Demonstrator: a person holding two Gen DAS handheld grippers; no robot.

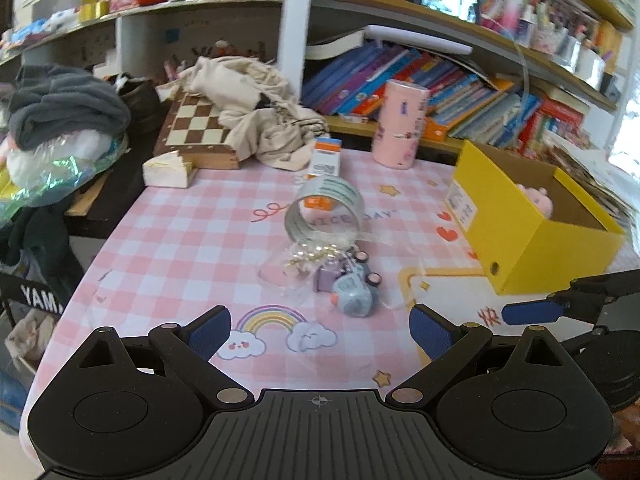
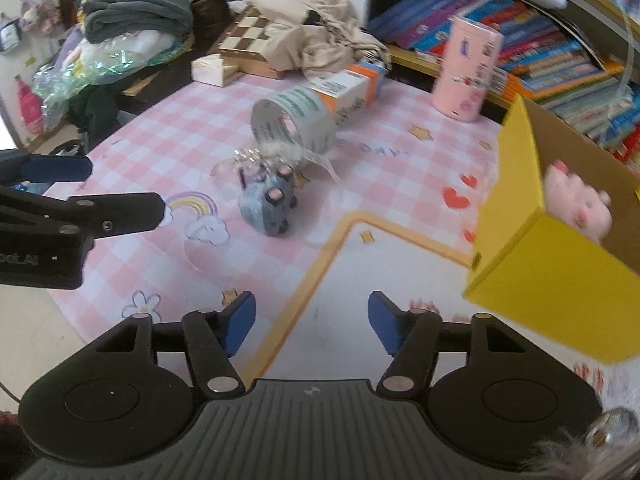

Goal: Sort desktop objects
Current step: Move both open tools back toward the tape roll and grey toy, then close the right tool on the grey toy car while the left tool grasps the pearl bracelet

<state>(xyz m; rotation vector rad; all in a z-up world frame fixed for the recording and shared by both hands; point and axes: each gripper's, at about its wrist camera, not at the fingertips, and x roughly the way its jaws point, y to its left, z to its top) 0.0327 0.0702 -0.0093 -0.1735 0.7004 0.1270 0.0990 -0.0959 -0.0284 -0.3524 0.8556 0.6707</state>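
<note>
Right wrist view: the right gripper (image 2: 312,322) is seen with its jaws apart and nothing between them, held over the pink checked tablecloth (image 2: 168,128). Its jaws were caught part-way through closing. The left gripper (image 1: 320,330) is likewise spread and empty. A grey-blue toy car (image 2: 267,204) lies ahead, touching a clear tape roll (image 2: 296,124). A pink plush (image 2: 580,204) sits inside the yellow box (image 2: 532,264).

Left gripper (image 1: 320,330) and right gripper (image 2: 312,322) side by side, fingers apart, nothing between.
</note>
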